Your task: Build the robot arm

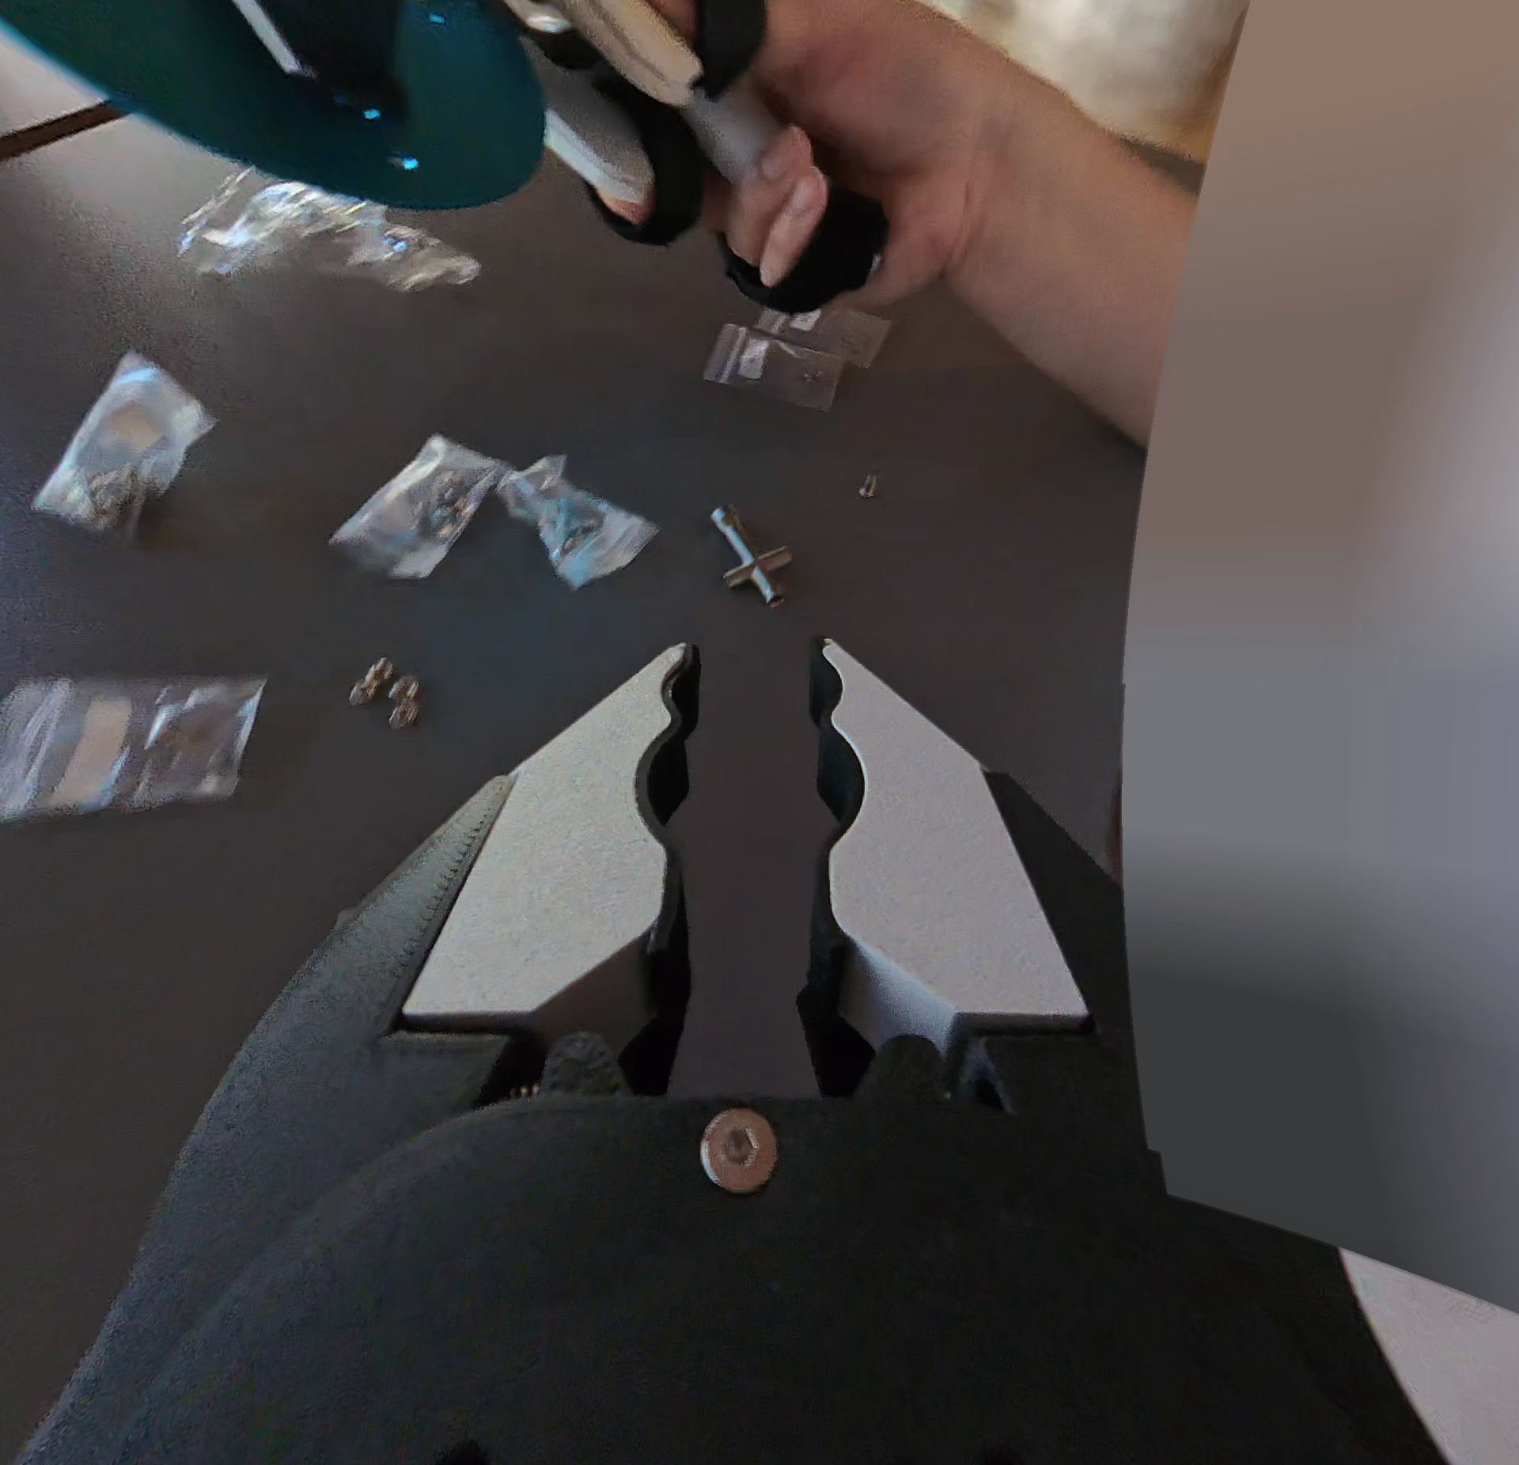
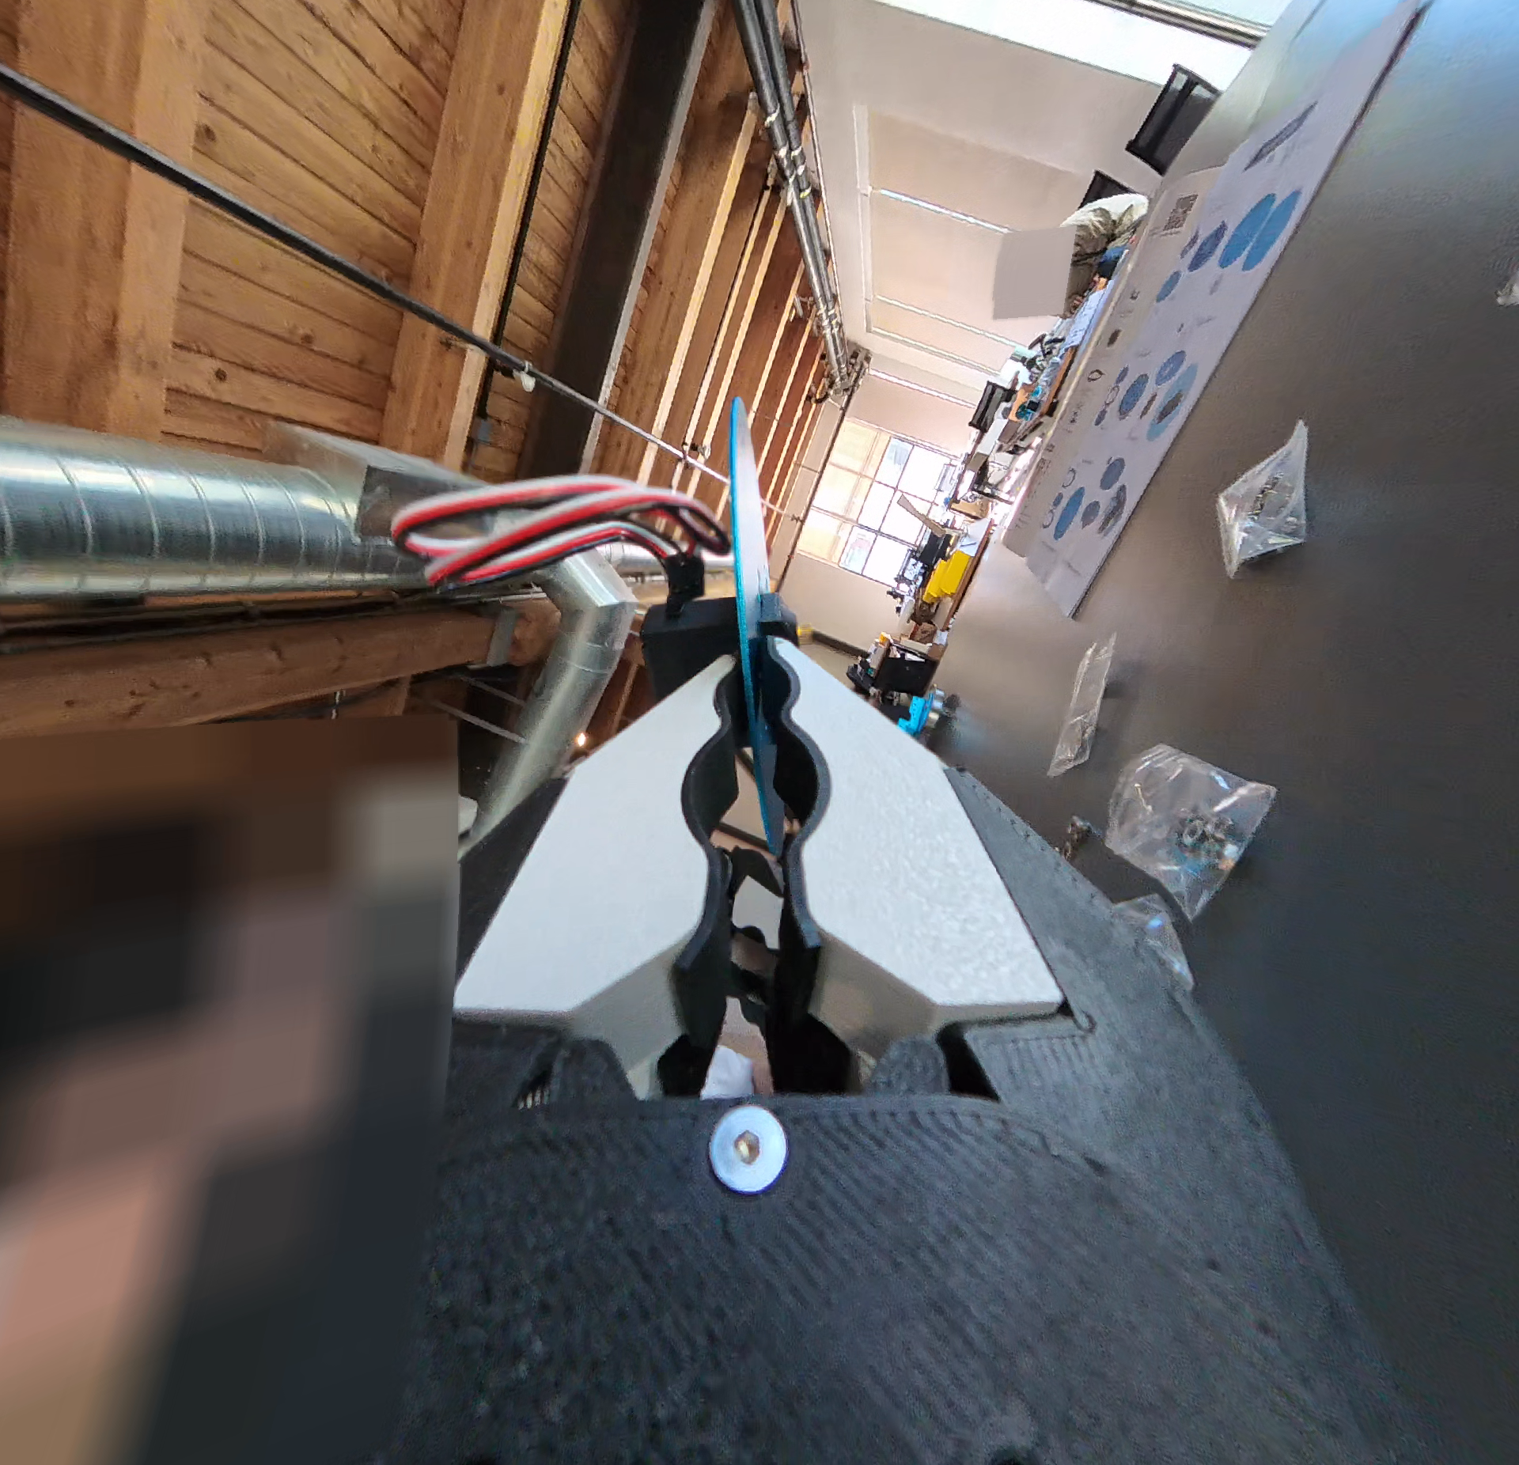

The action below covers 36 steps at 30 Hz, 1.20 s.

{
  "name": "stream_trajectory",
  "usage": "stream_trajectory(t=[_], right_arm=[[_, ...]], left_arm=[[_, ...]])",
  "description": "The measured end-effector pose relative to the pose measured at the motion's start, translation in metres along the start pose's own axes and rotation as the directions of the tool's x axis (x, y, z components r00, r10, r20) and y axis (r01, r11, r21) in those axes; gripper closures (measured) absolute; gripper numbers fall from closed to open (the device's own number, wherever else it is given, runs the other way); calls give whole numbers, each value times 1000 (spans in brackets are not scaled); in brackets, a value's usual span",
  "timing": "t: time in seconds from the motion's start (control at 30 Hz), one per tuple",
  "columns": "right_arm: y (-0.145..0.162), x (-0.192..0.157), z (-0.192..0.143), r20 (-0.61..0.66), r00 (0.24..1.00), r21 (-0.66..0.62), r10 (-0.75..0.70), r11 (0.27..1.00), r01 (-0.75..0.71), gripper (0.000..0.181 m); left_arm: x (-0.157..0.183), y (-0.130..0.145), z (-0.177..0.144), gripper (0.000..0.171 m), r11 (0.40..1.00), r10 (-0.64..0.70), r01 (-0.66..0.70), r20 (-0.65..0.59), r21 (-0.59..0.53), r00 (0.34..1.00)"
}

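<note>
1. Our left gripper point(image 1: 754, 669) hovers empty, fingers apart, over a dark table point(image 1: 247, 891), near a metal cross wrench point(image 1: 752, 554).
2. Our right gripper point(image 2: 760, 669) clamps a blue plate point(image 2: 752, 538) edge-on, raised off the table, its wires point(image 2: 534, 530) hanging free.

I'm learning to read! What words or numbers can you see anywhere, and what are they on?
White sheet with blue circles: tiny print and a square code, too small to read.
Small clear bags: white labels, too blurred to read.
Blue plate in the right claw: no writing.
</note>
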State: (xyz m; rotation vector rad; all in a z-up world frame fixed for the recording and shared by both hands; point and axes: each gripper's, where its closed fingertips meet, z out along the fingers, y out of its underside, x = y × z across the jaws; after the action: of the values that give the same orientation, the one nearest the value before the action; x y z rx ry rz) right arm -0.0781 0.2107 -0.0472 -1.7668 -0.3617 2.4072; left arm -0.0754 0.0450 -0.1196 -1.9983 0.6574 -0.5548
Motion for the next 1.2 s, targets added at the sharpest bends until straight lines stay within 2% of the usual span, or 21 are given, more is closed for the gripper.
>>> stream_trajectory(t=[0.07, 0.17, 0.3, 0.47, 0.57, 0.63, 0.77, 0.87, 1.0, 1.07, 1.13, 1.2], right_arm=[[-2, -8, -13, -1, 999, -13, -37, 999, 37, 181], [-6, -16, -38, -3, 998, -31, -58, 998, 58, 181], [-2, -27, -73, 24, 995, -100, -93, 990, 95, 181], [3, -27, -104, 23, 997, -149, -73, 986, 76, 181], [8, -30, -110, 27, 997, -174, -76, 982, 79, 181], [12, -33, -110, 38, 997, -187, -64, 980, 70, 181], [19, -29, -109, 33, 999, -197, -38, 979, 44, 181], [22, -22, -108, 8, 999, -208, -43, 977, 44, 181], [20, -18, -109, -8, 999, -201, -49, 978, 46, 181], [17, -19, -110, -6, 998, -196, -56, 979, 54, 181], [16, -21, -110, -6, 997, -195, -71, 978, 68, 181], [16, -21, -107, -7, 997, -197, -81, 977, 78, 181]], left_arm=[[11, -4, 29, 146, 998, 35, -36, -12, -52, 999], [47, -11, 63, 147, 994, 40, -49, -90, -97, 995], [51, -13, 97, 149, 992, 75, -64, 92, -111, 993], [52, -4, 123, 147, 988, -71, 93, 174, -122, 982], [44, 4, 131, 144, 977, -108, 151, 260, -151, 959], [47, 0, 136, 143, 978, -121, 161, 268, -130, 956], [47, -1, 146, 143, 977, -86, 139, 301, -161, 950], [35, 0, 144, 168, 978, -31, 103, 360, -183, 932], [37, 3, 135, 168, 977, 11, 64, 347, -203, 938], [27, 4, 105, 169, 980, 7, 72, 401, -183, 916], [12, 6, 60, 169, 987, -34, 102, 454, -126, 890], [-4, 15, 17, 169, 987, -68, 127, 452, -101, 889]])
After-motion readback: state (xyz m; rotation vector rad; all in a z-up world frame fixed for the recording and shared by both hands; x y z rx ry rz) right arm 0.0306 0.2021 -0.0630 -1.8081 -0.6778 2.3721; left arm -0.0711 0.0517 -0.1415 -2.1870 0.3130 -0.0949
